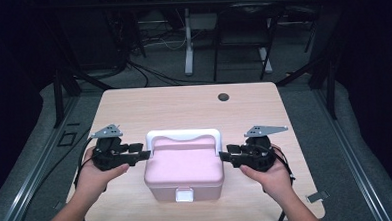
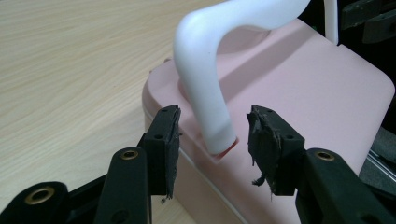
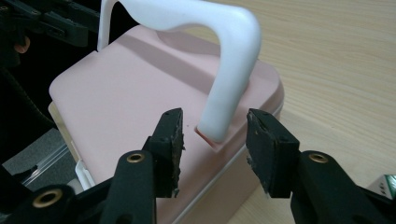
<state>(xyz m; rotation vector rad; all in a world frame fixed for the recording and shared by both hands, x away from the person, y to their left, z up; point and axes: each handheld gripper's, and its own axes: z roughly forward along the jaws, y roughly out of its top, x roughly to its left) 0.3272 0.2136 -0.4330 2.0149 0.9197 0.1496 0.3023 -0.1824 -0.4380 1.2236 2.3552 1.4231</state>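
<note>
I see bare table (image 1: 183, 103) behind the box (image 1: 184, 173) and at both its sides. The raised handle (image 1: 183, 136) blocks a straight pass over the lid; each handle leg sits between my open jaws, pads clear of it.

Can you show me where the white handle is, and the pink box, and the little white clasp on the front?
white handle (image 1: 183, 135), high view, on its top bar.
pink box (image 1: 184, 165), high view, on the middle of its lid.
white clasp (image 1: 183, 194), high view, on its front face, at the box's near edge.
</note>
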